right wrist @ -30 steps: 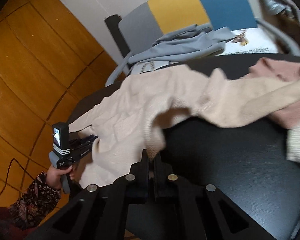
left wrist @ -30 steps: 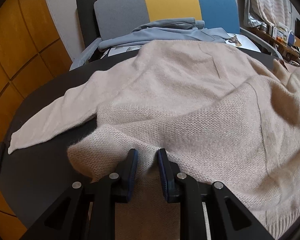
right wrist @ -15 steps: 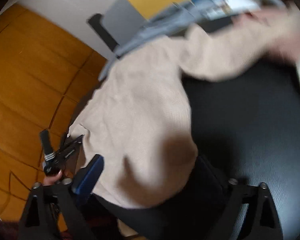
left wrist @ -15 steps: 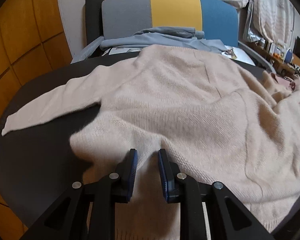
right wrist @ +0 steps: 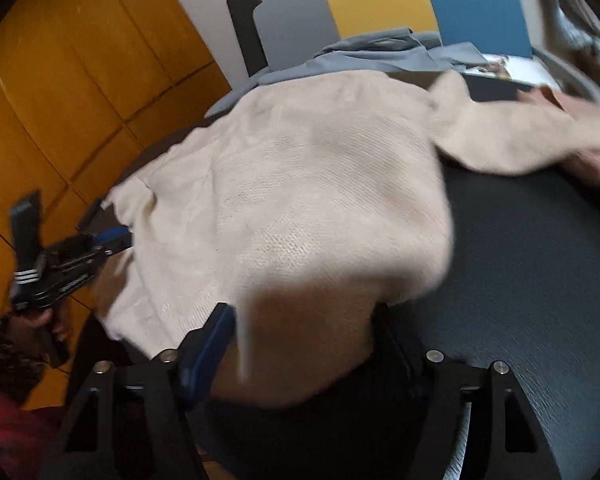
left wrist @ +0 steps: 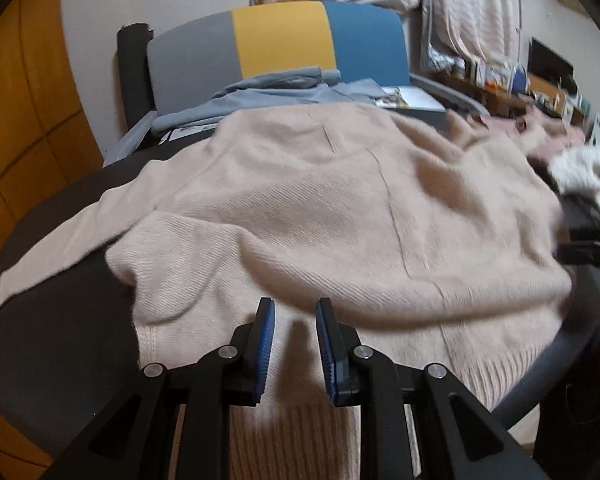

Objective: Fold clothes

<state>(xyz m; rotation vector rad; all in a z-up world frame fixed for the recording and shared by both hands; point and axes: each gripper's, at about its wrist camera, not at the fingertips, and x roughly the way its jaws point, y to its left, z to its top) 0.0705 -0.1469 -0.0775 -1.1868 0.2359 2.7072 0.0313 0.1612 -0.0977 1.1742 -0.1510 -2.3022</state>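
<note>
Dark round tabletop [right wrist: 539, 280] carrying beige knit sweater [left wrist: 339, 208], hem toward both grippers. Left gripper [left wrist: 294, 320]: jaws narrow, pinching the hem's left corner. Right gripper [right wrist: 300, 344]: jaws wide, just closing, straddling the nearer right corner, unpressed.

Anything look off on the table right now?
The beige sweater lies rumpled, not flat: its lower part is folded up over the body and its hem hangs off the black table. No damage or spill shows.

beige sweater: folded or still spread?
Mostly spread: the beige sweater covers the black table, one sleeve out flat, hem doubled over.
</note>
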